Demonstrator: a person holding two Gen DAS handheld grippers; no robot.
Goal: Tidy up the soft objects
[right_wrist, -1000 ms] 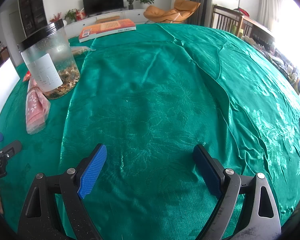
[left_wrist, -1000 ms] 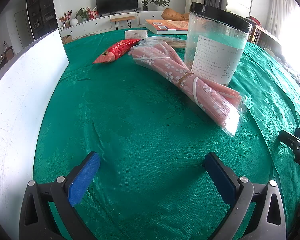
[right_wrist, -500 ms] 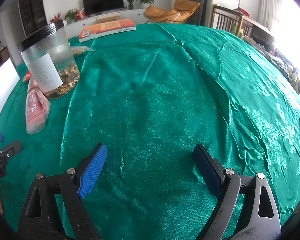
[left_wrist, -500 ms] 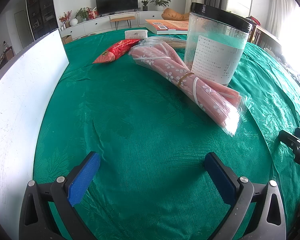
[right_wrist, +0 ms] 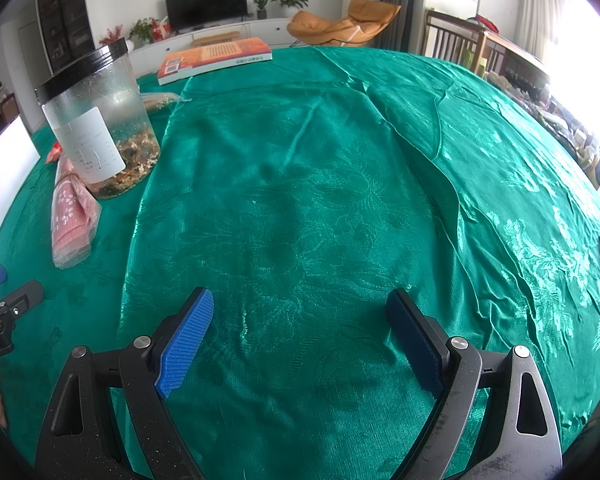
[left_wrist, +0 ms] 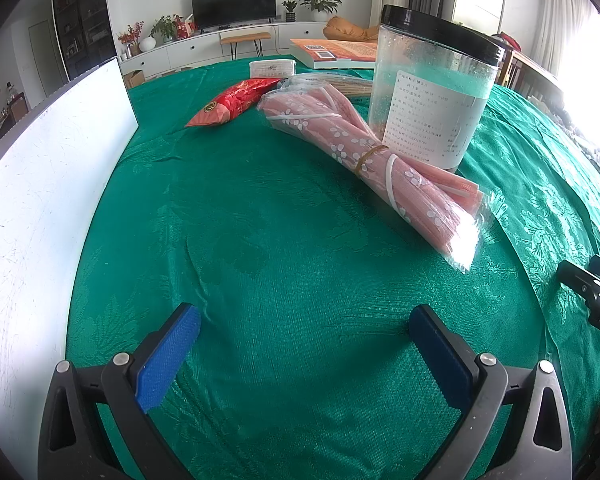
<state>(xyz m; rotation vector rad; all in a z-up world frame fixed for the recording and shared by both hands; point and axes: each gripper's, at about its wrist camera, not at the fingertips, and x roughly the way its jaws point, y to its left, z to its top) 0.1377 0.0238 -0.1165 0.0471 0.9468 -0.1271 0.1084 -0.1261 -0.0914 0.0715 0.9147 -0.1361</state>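
A pink flowered bundle in clear plastic (left_wrist: 374, 166), tied with a rubber band, lies on the green tablecloth (left_wrist: 260, 220) against a clear jar with a black lid (left_wrist: 430, 96). Behind it lie a red foil packet (left_wrist: 234, 102) and a white tissue pack (left_wrist: 272, 67). My left gripper (left_wrist: 304, 344) hovers open over bare cloth, well short of the bundle. My right gripper (right_wrist: 300, 332) is open over empty cloth, with the bundle (right_wrist: 70, 216) and the jar (right_wrist: 100, 120) far to its left. Nothing sits between either pair of fingers.
A white board (left_wrist: 40, 184) stands along the table's left side. An orange book (right_wrist: 216, 58) lies at the far edge. A bunch of thin sticks (left_wrist: 348, 86) rests behind the jar. The cloth is wrinkled on the right (right_wrist: 480, 184).
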